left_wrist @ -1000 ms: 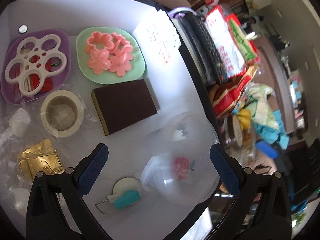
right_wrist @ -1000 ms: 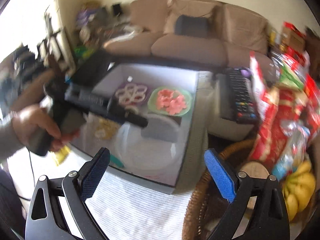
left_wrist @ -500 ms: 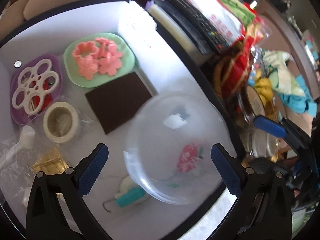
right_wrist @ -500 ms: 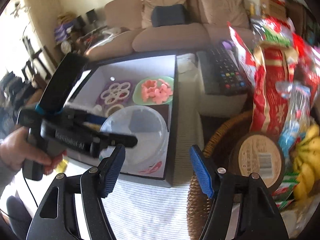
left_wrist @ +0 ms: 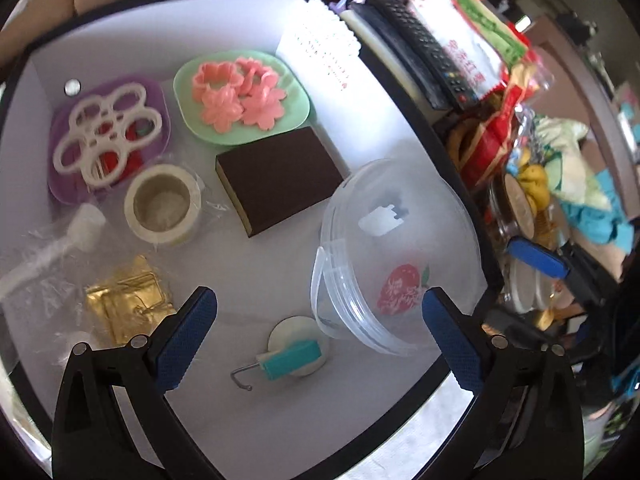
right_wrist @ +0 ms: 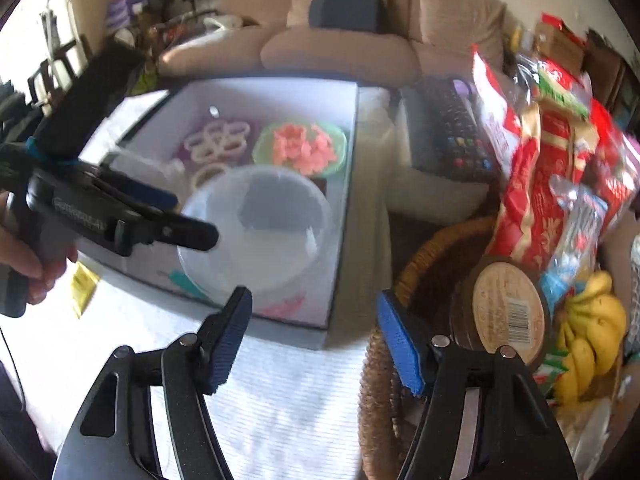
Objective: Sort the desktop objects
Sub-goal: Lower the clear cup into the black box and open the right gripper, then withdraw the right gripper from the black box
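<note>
A white box (left_wrist: 256, 272) holds the objects. A clear plastic tub (left_wrist: 384, 256) with a strawberry print lies tilted on its side at the right, also in the right wrist view (right_wrist: 256, 236). Below it lies a teal hook on a round pad (left_wrist: 292, 356). A dark sponge block (left_wrist: 280, 178), a tape roll (left_wrist: 162, 204), a gold packet (left_wrist: 128, 304), a green plate of pink flower cutters (left_wrist: 240, 96) and a purple plate with a white flower mould (left_wrist: 108, 132) lie around. My left gripper (left_wrist: 320, 332) is open above the hook. My right gripper (right_wrist: 314, 336) is open outside the box.
A plastic bag with a white piece (left_wrist: 60, 240) lies at the left. A remote control (left_wrist: 424, 52), snack packets (right_wrist: 532, 160), a wicker basket (right_wrist: 384, 360) and bananas (right_wrist: 588, 340) crowd the right side. A sofa (right_wrist: 340, 36) stands behind.
The clear tub has tipped from mouth-up to its side and sits further right. The right gripper has drawn closer to the box's near corner and narrowed a little.
</note>
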